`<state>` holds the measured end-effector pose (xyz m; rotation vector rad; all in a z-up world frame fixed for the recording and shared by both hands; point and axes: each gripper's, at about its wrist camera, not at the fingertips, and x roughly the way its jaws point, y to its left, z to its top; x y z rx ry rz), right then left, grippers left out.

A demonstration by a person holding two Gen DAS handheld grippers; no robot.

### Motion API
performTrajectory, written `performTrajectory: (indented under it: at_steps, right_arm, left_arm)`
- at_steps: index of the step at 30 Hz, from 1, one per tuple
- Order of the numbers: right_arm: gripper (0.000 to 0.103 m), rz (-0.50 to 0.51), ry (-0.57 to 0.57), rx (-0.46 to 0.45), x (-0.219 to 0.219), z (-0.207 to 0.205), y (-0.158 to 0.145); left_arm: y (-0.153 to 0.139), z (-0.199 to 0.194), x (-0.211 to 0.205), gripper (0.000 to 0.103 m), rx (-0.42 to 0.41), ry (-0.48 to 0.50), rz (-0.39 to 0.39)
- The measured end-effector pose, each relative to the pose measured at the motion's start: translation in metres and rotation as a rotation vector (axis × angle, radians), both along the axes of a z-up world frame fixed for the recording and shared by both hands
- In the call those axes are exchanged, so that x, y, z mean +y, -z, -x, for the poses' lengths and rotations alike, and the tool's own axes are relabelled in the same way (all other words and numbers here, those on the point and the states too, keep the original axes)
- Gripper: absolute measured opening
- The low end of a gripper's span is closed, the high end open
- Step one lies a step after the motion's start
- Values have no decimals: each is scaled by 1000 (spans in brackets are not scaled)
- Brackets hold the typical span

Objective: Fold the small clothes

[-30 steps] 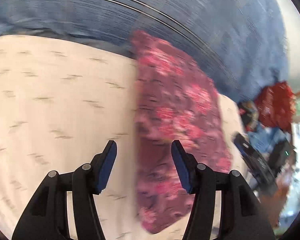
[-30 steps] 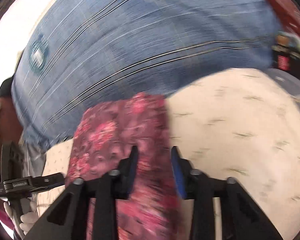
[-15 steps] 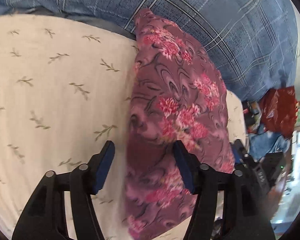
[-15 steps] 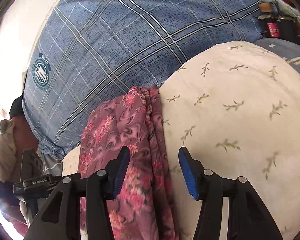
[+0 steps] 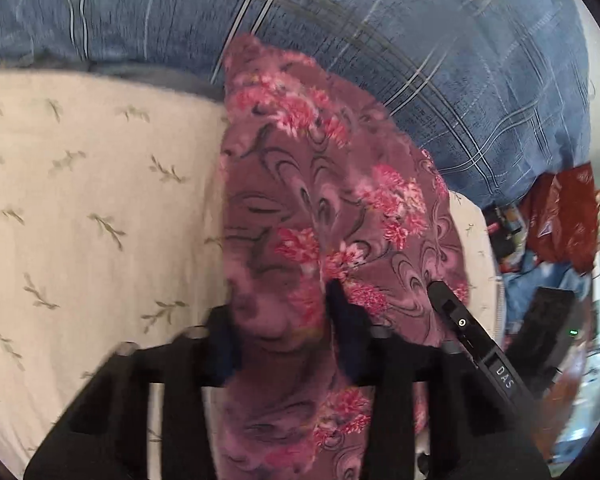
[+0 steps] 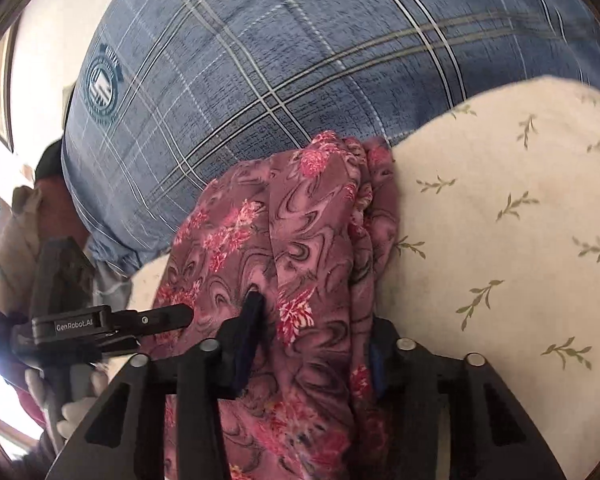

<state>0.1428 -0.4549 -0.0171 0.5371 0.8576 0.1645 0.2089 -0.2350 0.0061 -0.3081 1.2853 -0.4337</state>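
The floral garment (image 5: 324, 216) lies as a long strip on the leaf-print sheet (image 5: 80, 200), its far end at twelve o'clock against the blue plaid pillow (image 5: 380, 40). The left gripper (image 5: 280, 320) and right gripper (image 6: 312, 332) are closing with its near end between their jaws, probably to lift it for a fold; blur hides contact.

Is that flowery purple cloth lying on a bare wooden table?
No, the floral cloth lies on a cream sheet with a leaf print, next to a blue plaid cover.

light: bright daylight, glare at edges | blur: motion-smeared | lens: fisheye, dark corners
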Motion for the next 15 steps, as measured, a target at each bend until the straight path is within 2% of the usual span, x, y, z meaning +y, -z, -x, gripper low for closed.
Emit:
performTrajectory:
  at_steps: [4,6,10,15]
  right_arm:
    - [28,177,6,-36,22,7,-18]
    - [26,223,15,-56,30,13,-26]
    - [22,232,23,-77,36,23,-36]
    - [21,221,43,-121,49,39,-57]
  left_arm:
    - [-20,17,-18,24,-139,20,-114]
    - [-27,23,-17,23,-184,29,-144]
    - [-43,34,-8,23,-246,37,-153]
    - [-60,44,0,23,-273,37,-141]
